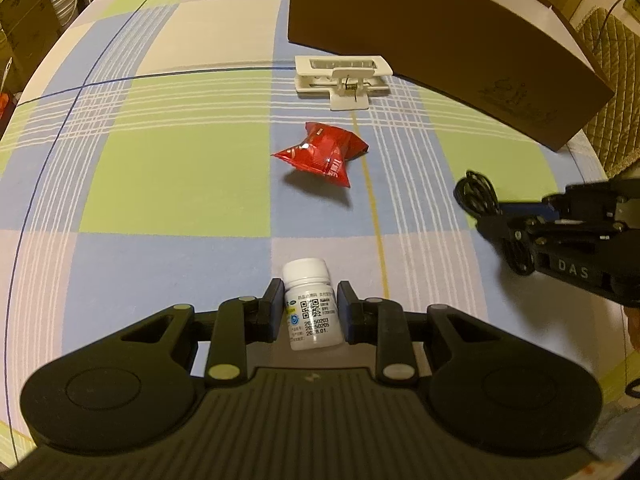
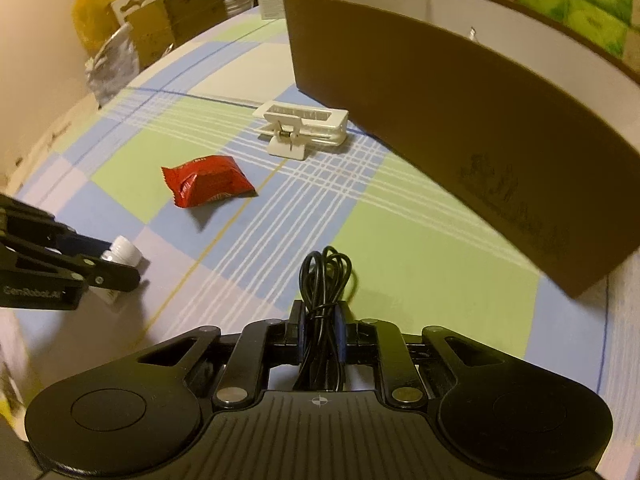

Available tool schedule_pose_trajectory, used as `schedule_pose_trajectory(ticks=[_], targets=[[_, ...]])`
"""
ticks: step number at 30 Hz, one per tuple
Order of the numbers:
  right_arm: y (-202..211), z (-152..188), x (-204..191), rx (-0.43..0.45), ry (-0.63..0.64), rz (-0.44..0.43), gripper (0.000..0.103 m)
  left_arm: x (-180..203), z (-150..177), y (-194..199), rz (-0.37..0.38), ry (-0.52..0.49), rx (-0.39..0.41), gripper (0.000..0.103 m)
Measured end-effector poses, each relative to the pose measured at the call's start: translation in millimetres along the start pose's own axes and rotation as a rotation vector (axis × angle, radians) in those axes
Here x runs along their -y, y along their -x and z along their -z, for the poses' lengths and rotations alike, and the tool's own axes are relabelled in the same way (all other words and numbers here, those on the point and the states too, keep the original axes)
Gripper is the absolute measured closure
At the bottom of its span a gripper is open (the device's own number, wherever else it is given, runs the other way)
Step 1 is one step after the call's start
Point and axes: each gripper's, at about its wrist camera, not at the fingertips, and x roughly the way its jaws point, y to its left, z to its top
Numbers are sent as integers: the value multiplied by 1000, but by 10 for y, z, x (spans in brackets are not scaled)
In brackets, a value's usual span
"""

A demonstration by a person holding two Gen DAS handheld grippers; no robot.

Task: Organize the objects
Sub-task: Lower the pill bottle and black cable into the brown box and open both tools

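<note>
Box (image 1: 460, 64) as landmark: brown, open-topped, standing at the far right of the checked surface (image 1: 172, 184); its white interior shows only in the right wrist view, and what lies inside cannot be told.

Left gripper (image 1: 308, 312): fingers bracket a white pill bottle (image 1: 310, 308), 1 pad on each side of its label. Pads look to be touching or just shy of the bottle wall; a firm clamp cannot be confirmed. Bottle lies along the finger line, cap pointing away toward the box. In the right wrist view it seems to rest on or just above the surface, well short of the box.

Right gripper (image 2: 320, 332): fingers clenched on a coiled black cable (image 2: 324, 280), the loops sticking out forward past the tips, raised off the surface. It sits nearer the box's long brown wall than the left gripper does.

Loose items between grippers and box: a red snack packet (image 1: 320, 152) midway, and a white clip (image 1: 340, 78) just in front of the box's near wall, close to its left corner.

Judgement: the turning relation is height and bearing to the box rim. The wall faces both grippers side-on, so each load must go up and over it. The right hand has the shorter path, forward and right; the left must cross over the packet and clip.
</note>
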Motion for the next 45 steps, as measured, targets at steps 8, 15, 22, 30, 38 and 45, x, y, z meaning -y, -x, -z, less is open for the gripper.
schedule_pose_trajectory(ticks=[8, 15, 22, 30, 38, 45], targets=[[137, 46, 35, 21, -71, -20, 92, 7, -11, 87, 11, -3, 18, 80], [293, 25, 46, 57, -105, -35, 92, 64, -57, 199, 26, -15, 44, 80], [502, -40, 93, 111, -153, -67, 92, 136, -168, 320, 49, -30, 83, 80], [823, -199, 230, 205, -194, -73, 92, 323, -459, 482, 95, -65, 149, 80], [1121, -458, 574, 309, -234, -30, 92, 653, -1007, 604, 149, -127, 247, 80], [1276, -712, 936, 376, -244, 29, 92, 1040, -1581, 629, 193, -188, 325, 80]])
